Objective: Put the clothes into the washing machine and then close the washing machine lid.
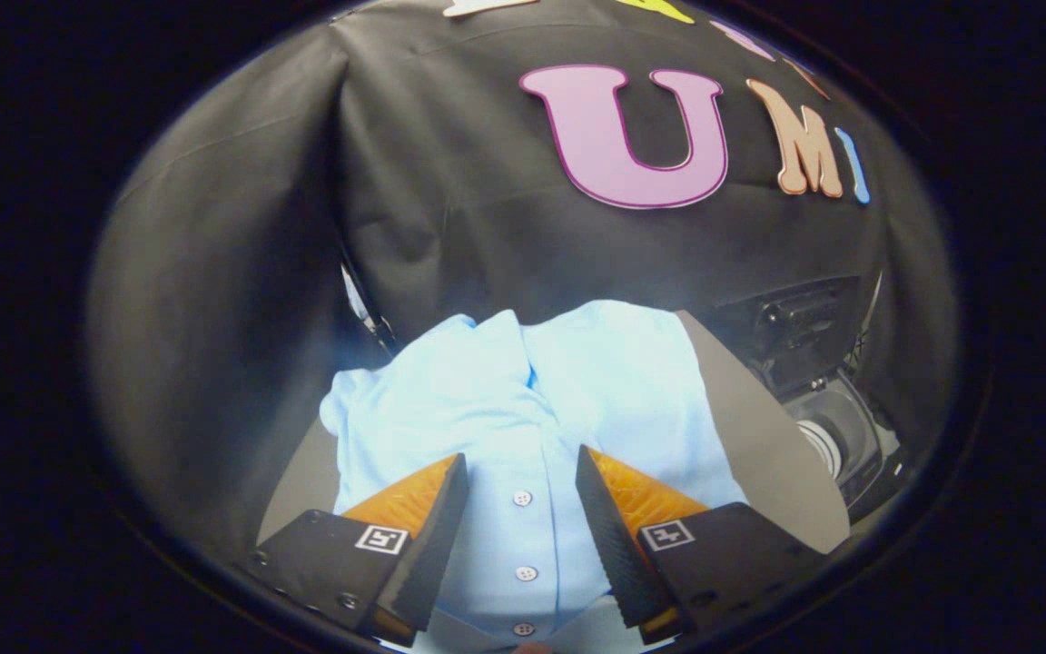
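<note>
The washing machine (836, 427) sits at the right of the frame, beyond the right edge of the desk (759, 427). Its round opening shows a pale, ribbed inner rim, and what lies inside the drum is too dark and small to tell. Its dark lid (800, 313) stands raised above the opening, toward the upper right of the machine.

A light blue buttoned shirt (505, 427) lies spread flat on the grey desk in the lower middle of the frame, well apart from the machine's opening. Its row of white buttons (522, 498) runs straight down between the fingers, and the collar end points toward the black cloth wall (450, 209) behind.

The gripper (521, 472) is at the bottom of the frame, pointing forward and down over the shirt. The jaws stand wide apart with nothing held between them; the orange-faced fingers (414, 495) frame the button placket on either side. Whether the fingertips touch the cloth cannot be told
</note>
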The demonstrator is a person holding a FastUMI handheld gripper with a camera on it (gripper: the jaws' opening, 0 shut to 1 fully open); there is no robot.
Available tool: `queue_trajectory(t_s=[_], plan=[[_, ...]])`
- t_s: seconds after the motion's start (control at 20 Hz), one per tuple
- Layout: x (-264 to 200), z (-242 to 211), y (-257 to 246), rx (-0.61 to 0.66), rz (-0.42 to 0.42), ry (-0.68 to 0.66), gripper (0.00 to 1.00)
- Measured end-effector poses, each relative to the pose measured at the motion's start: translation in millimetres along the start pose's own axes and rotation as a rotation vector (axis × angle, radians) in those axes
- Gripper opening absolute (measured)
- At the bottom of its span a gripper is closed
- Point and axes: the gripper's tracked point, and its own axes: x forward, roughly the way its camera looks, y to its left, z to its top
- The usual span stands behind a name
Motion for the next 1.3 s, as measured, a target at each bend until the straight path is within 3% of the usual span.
queue_trajectory(t_s=[0.2, 0.4, 0.6, 0.7, 0.95, 1.3], plan=[[2, -2, -5, -0.07, -0.062, -0.009, 0.74], [-6, -5, -4, -0.077, -0.063, -0.038, 0.37], [-13, -4, -4, -0.132, -0.051, -0.058, 0.37], [-24, -3, -16, -0.155, -0.073, -0.095, 0.04], [-43, -2, -47, -0.2, -0.168, -0.189, 0.04], [-98, 12, -94, -0.173, -0.216, -0.408, 0.03]])
